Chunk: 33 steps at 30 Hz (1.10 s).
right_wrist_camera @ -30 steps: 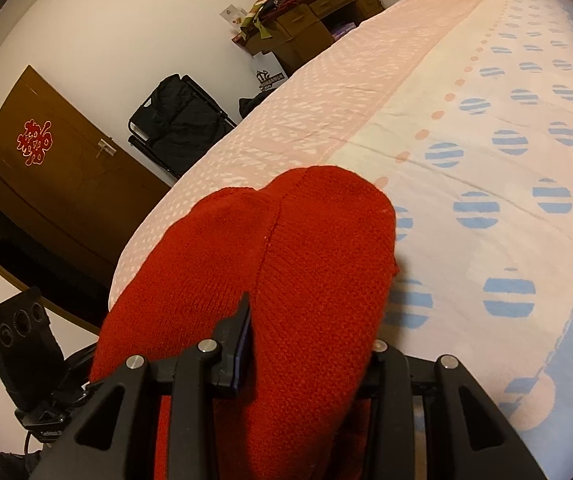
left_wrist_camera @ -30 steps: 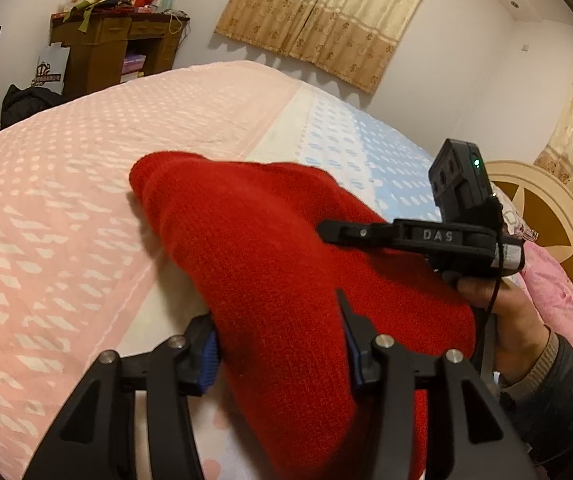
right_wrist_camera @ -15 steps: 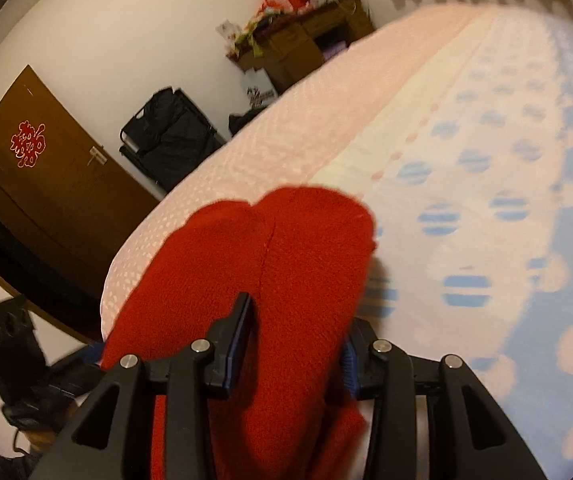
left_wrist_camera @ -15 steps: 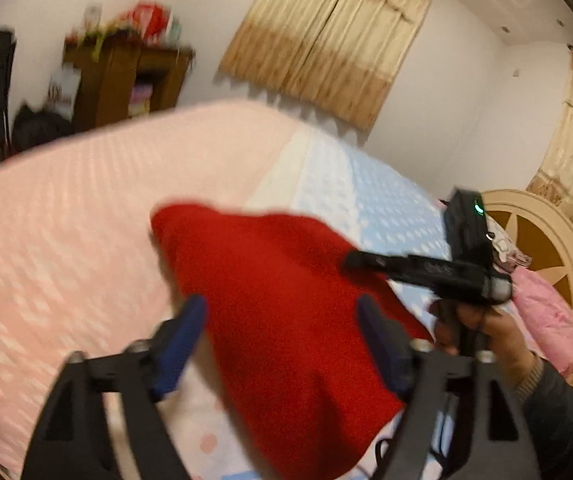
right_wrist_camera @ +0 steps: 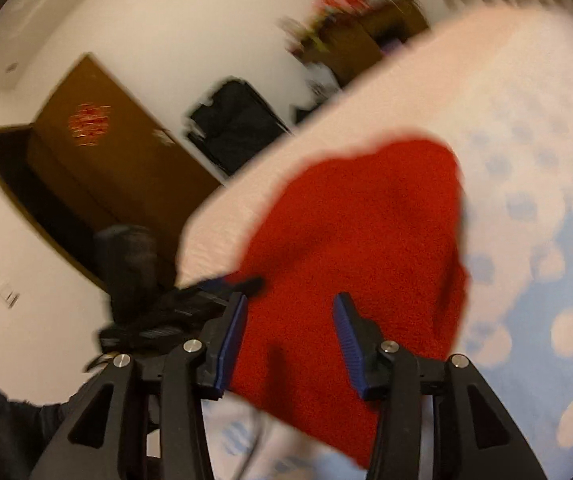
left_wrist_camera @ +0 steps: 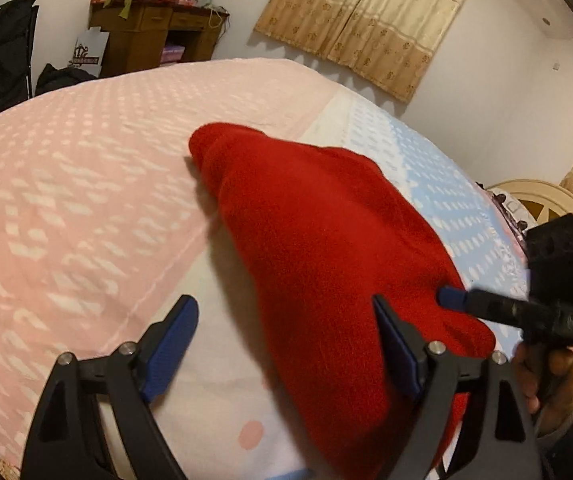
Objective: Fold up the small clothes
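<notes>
From the left wrist camera, the left gripper (left_wrist_camera: pixel 282 328) points forward and down over the bed (left_wrist_camera: pixel 86 208). Its jaws stand wide apart, with nothing pressed between the blue pads (left_wrist_camera: pixel 170 344). The left finger hangs over the pale sheet; the right finger sits over the near edge of the red knitted garment (left_wrist_camera: pixel 326 240), and contact there cannot be told. The garment lies folded on the bed, across the line where the pink part of the cover meets the blue dotted part. At the right edge the right gripper (left_wrist_camera: pixel 452 298) reaches in from the side, one blue-tipped finger at the garment's right edge. A hand (left_wrist_camera: pixel 546 376) in a dark sleeve grips its handle from below. A black box with a small green light sits on top of it. At the back stands a wooden desk (left_wrist_camera: pixel 154 36) heaped with things, with a white bag (left_wrist_camera: pixel 88 54) leaning beside it. The dark print on the bag is too small to read.

The right wrist camera is blurred. Here the right gripper (right_wrist_camera: pixel 290 332) points forward and down at the garment (right_wrist_camera: pixel 366 240), and its jaws are opening. The red knit fills the gap between the pads, but they do not seem to press on it. The left gripper (right_wrist_camera: pixel 242 282) shows as a dark shape at the left, its tip at the garment's left edge. Behind stands a brown door (right_wrist_camera: pixel 98 156) bearing a red emblem that cannot be read.
</notes>
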Tool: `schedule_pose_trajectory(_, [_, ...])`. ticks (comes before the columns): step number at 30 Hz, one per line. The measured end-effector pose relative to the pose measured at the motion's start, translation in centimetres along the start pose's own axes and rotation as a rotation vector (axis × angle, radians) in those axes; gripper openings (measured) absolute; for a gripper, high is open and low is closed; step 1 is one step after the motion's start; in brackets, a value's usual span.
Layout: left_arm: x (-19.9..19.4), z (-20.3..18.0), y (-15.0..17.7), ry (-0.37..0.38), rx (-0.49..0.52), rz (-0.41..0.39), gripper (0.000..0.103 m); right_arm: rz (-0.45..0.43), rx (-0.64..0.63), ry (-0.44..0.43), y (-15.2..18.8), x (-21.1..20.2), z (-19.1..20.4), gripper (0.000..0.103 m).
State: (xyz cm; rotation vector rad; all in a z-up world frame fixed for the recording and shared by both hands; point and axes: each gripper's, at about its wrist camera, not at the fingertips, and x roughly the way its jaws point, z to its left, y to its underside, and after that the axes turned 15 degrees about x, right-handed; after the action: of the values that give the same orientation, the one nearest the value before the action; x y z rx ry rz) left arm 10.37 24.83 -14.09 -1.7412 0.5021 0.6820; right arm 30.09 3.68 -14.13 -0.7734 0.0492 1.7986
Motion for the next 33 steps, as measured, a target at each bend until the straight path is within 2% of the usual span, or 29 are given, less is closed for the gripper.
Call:
schedule_pose_trajectory(2, [-0.6,-0.5,0.1,-0.008,0.016,-0.004,0.089,-0.020,0.079,-0.099,-0.3,-0.8,-1.7,0.047])
schedule_pose_trajectory(4, [-1.6,-0.6,0.3,-0.004,0.004,-0.024,0.089,-0.038,0.062,-0.080,-0.2,-1.5,-1.1,0.047])
schedule_pose_trajectory(7, [-3.5,-1.4,0.2,-0.030,0.022,-0.041,0.089,-0.099,-0.040,0.060,0.5,-2.6,1.5,0.048])
schedule_pose_trajectory(10, [-5.8,-2.7,0.0,-0.067,0.077,-0.085,0.089,-0.183,-0.112,0.169,1.9,-4.3,3.7,0.055])
schedule_pose_trajectory(14, [-8.6,-4.2,-0.3,-0.116,0.116,-0.149,0.100,-0.330,-0.239,0.363,4.2,-6.9,7.6,0.055])
schedule_pose_trajectory(17, [-10.3,-4.8,-0.3,-0.128,0.131,-0.200,0.100,-0.424,-0.324,0.439,6.0,-8.5,10.3,0.056])
schedule_pose_trajectory(22, [-11.3,-5.6,-0.7,-0.140,0.175,-0.223,0.100,-0.458,-0.402,0.469,7.5,-9.9,12.3,0.058])
schedule_pose_trajectory(33, [-11.7,-6.4,-0.2,-0.142,0.208,-0.220,0.100,-0.464,-0.390,0.469,9.2,-10.3,13.1,0.060])
